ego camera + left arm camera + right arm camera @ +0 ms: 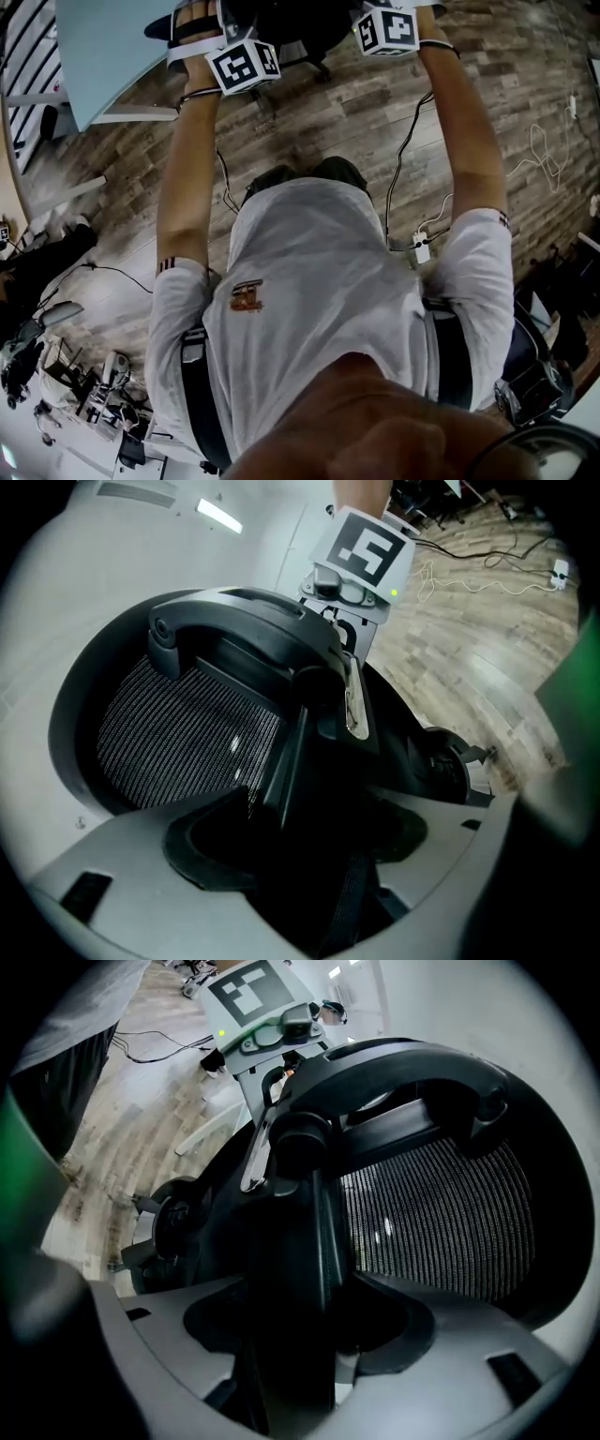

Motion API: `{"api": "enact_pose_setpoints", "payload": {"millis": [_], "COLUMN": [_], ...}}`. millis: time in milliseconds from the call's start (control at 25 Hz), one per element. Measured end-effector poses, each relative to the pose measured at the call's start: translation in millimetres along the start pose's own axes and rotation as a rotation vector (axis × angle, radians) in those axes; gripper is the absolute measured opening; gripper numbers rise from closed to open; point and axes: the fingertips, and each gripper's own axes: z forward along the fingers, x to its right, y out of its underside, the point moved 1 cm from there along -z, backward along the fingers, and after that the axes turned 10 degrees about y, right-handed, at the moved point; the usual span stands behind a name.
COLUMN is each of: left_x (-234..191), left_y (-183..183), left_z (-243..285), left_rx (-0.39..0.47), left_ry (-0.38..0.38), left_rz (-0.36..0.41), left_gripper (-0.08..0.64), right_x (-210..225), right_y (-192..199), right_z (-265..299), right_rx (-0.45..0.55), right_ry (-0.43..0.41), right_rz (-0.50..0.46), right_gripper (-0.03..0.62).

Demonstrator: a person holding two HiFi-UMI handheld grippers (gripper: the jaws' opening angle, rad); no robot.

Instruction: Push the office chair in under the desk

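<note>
A person's white T-shirt [319,309], with a small chest emblem [247,295] too small to read, fills the foreground of the head view as both arms reach forward over a wood-plank floor [375,122]. At upper left is the corner of a pale blue worktop [112,47]. The left gripper [300,836] is closed on the dark central spine of the black office chair [291,28], with the mesh back [178,733] to the left in its own view. The chair stands straight ahead of the person, between the two marker cubes, beside the worktop's edge and apparently not yet tucked beneath it. The right gripper [309,1326] is clamped on the same upright frame, the spine running vertically between its grey jaws. Both arms look equally near, so the push likely goes straight forward along the arms, perhaps bearing left towards the worktop; its underside is out of view. The cubes carry only black-and-white square patterns, and no readable words or brand names appear. Loose cables [403,159] trail across the floor at right
</note>
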Motion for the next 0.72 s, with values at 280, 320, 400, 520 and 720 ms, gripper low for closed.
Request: {"api": "enact_pose_setpoints", "payload": {"millis": [280,320,400,520,720], "left_x": [-3,-4,-6,-6,-6], "left_y": [-16,-18,-23,-31,-44], "left_z": [22,26,30,34,46], "left_rx": [0.003,-0.002,-0.012,-0.03,-0.064], "left_ry": [-0.007,-0.009,-0.015,-0.013,-0.014], "left_rz": [-0.008,-0.01,-0.012,-0.019,-0.03], "left_gripper": [0.344,0.344,0.344,0.344,0.344], "right_x": [4,5,7,10,12], "right_y": [27,30,37,45,60], "right_z": [17,19,21,20,24], "right_rx": [0.009,0.017,0.033,0.054,0.088], "right_ry": [-0.001,-0.001,0.0,-0.003,-0.011], "right_rz": [0.006,0.007,0.006,0.009,0.013], "right_gripper": [0.261,0.261,0.261,0.261,0.262]}}
